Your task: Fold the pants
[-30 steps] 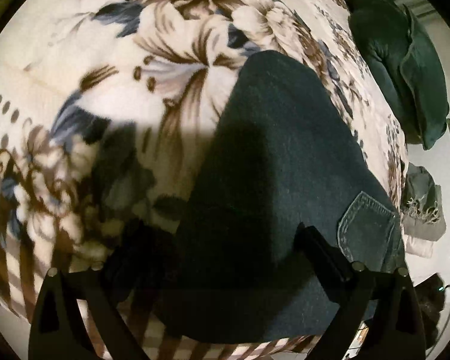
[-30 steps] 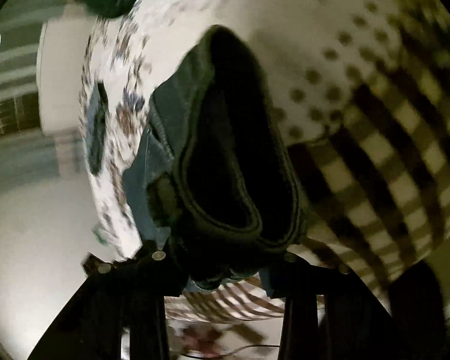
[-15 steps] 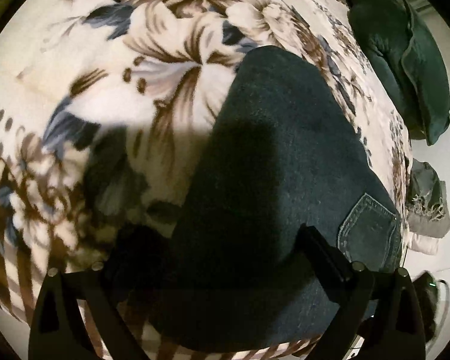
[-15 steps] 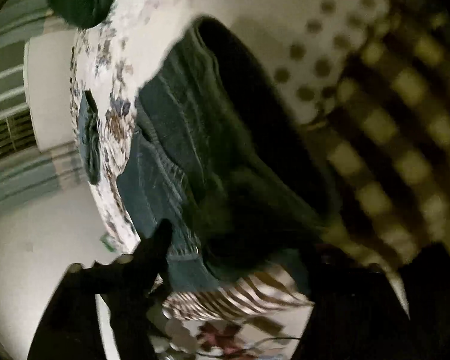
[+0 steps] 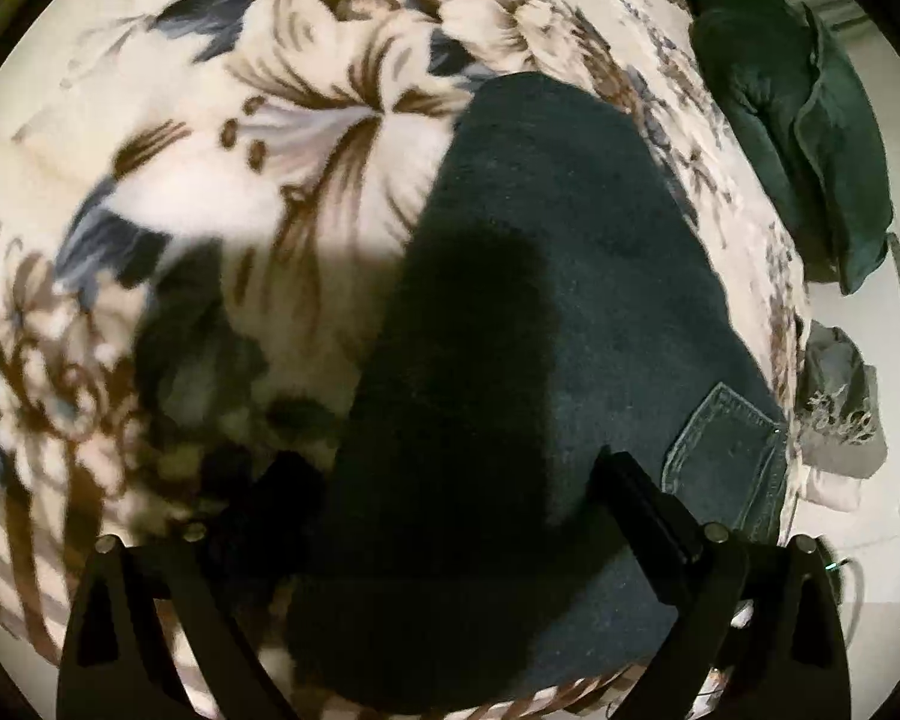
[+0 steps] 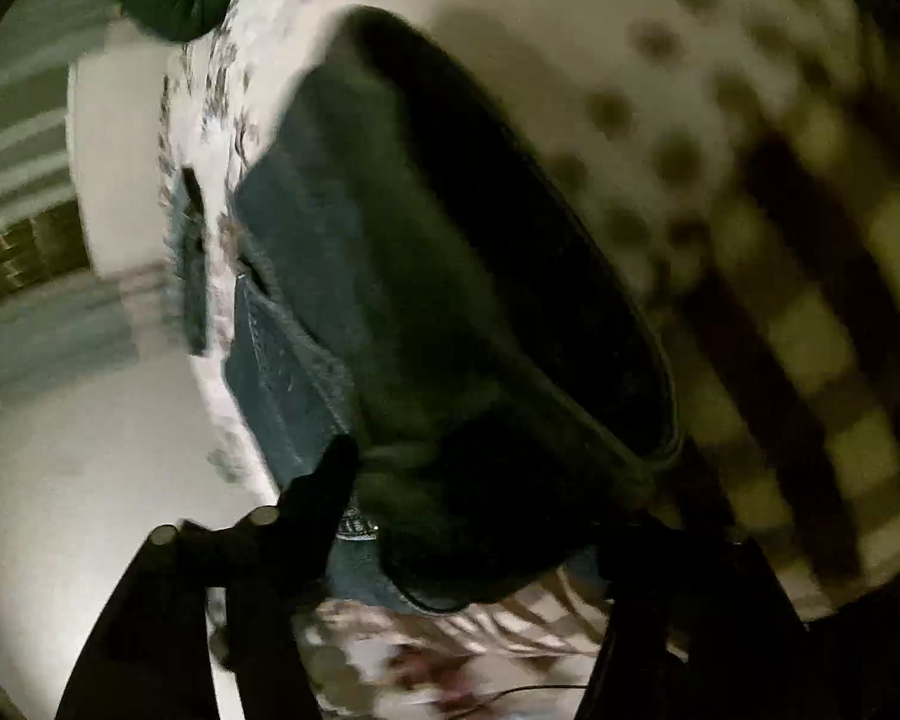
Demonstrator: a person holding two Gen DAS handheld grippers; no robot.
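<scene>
Change since earlier: right tongs (image 6: 480,516) have spread apart off the fabric they were clamped on a second ago; left view has barely shifted.

Left wrist view
- Left tongs (image 5: 450,480): spread wide, one finger (image 5: 648,498) resting on the denim, the other lost in shadow at the fabric's edge; nothing clamped.
- Jeans (image 5: 540,330): dark denim, lying folded on the bed, running from between the tongs up toward the middle of the view.
- Back pocket (image 5: 726,450): facing up, just beside the visible finger.
- Floral blanket (image 5: 306,138): cream with brown and blue flowers, covering the bed under the jeans.
- Green pillows (image 5: 810,138): at the far end of the bed, well apart from the jeans.
- Grey cloth (image 5: 840,414): bunched past the bed's edge, near the pocket.

Right wrist view
- Picture: motion-blurred.
- Right tongs: apart, one finger (image 6: 324,492) at the lighter denim edge, the other dark and hard to make out.
- Jeans (image 6: 450,276): thick folded stack between the fingers; a cuff or hem end faces the camera.
- Floor (image 6: 90,450): pale, beside the bed.
</scene>
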